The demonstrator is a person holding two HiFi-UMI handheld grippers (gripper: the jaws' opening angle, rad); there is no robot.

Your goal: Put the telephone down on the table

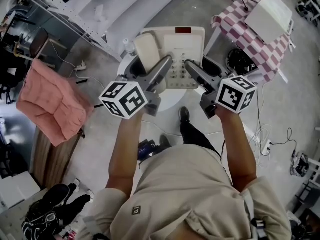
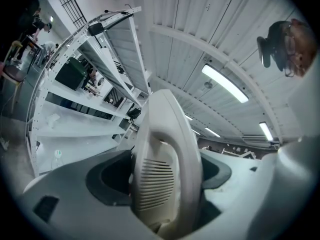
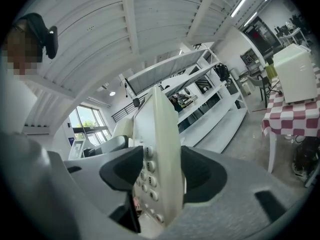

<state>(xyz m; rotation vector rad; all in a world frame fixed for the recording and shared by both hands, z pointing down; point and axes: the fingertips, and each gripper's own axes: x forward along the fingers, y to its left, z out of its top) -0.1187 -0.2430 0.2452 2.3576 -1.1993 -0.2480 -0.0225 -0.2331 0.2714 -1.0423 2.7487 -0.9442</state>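
A cream desk telephone [image 1: 175, 51] with its handset [image 1: 146, 51] on the left side is held in the air between both grippers, above a small round white table [image 1: 168, 102]. My left gripper [image 1: 161, 73] is shut on the telephone's handset side; in the left gripper view the ribbed handset [image 2: 165, 176] stands upright between the jaws of that gripper [image 2: 166, 186]. My right gripper [image 1: 193, 68] is shut on the keypad side. In the right gripper view the telephone's keypad edge [image 3: 156, 169] fills the gap of the gripper [image 3: 159, 180].
A plastic bottle [image 1: 129, 46] stands at the round table's far left. At the upper right, a table with a checked cloth [image 1: 250, 36] carries a white box [image 1: 270, 11]. A pink cushion [image 1: 52, 101] lies at the left, and cables and a power strip [image 1: 265, 147] lie on the floor.
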